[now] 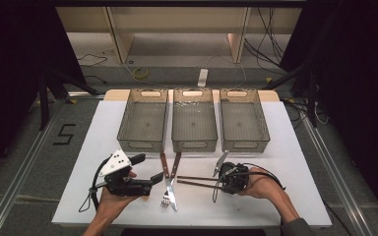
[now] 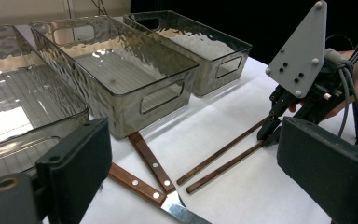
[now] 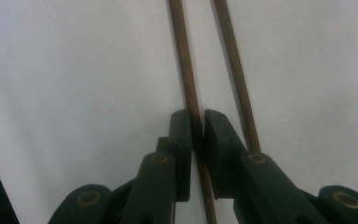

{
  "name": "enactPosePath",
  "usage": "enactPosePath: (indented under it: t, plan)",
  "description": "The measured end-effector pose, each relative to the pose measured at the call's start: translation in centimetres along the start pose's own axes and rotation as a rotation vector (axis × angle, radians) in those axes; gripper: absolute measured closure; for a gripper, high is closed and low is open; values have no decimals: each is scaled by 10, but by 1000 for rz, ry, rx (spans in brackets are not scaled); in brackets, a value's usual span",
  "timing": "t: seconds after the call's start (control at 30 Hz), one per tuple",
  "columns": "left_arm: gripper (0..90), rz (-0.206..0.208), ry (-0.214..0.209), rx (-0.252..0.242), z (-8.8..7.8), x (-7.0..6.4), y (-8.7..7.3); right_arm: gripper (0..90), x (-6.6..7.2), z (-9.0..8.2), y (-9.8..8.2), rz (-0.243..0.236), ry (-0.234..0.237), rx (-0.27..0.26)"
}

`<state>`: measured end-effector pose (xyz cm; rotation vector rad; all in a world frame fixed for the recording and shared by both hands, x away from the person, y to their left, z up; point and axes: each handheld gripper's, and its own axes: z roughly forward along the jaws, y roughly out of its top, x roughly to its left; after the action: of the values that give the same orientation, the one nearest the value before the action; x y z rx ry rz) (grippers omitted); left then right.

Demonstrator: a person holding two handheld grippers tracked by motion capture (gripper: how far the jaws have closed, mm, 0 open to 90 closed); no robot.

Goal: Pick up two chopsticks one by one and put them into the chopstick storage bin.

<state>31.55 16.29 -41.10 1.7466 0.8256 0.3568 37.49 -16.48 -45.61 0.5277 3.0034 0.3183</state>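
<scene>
Left gripper (image 1: 145, 169), near left of the white table (image 1: 98, 128): jaws wide apart, nothing between them, hovering just left of the cutlery. Risk here is small; a drift rightward could nudge the fork (image 1: 166, 196) and knife (image 1: 173, 194), which lie crossed at near centre with their wooden handles pointing toward the bins.

Three clear bins across the far side: left bin (image 1: 143, 120), middle bin (image 1: 194, 120), right bin (image 1: 244, 120). All look empty.

Two chopsticks lie side by side, right of the knife, close together but apart. Right gripper (image 3: 197, 128) is clamped on one chopstick (image 3: 185, 60) near its right-hand end; the pads pinch it from both sides while it lies on the table. The other chopstick (image 3: 235, 65) runs just beside one jaw.

What could go wrong, as I judge it:
- The grip sits far out at one end, so on lifting the long free end may sag or swing.
- A thin round stick between flat pads may roll or slip out.
- The neighbouring stick, so close to the jaw, may get dragged or flicked when the gripper rises.
</scene>
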Motion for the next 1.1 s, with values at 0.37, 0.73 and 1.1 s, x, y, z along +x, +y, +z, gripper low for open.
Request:
enactPosePath:
  t: [0.37,0.73,1.1]
  plan:
    - [94,5,0,7,0,0,0,852,2,-1,0,-64,-4,10]
    - [94,8,0,15,1,0,0,858,2,-10,-3,-53,-6,-33]
    - [94,0,5,25,2,0,0,860,-3,-21,-7,2,-13,-109]
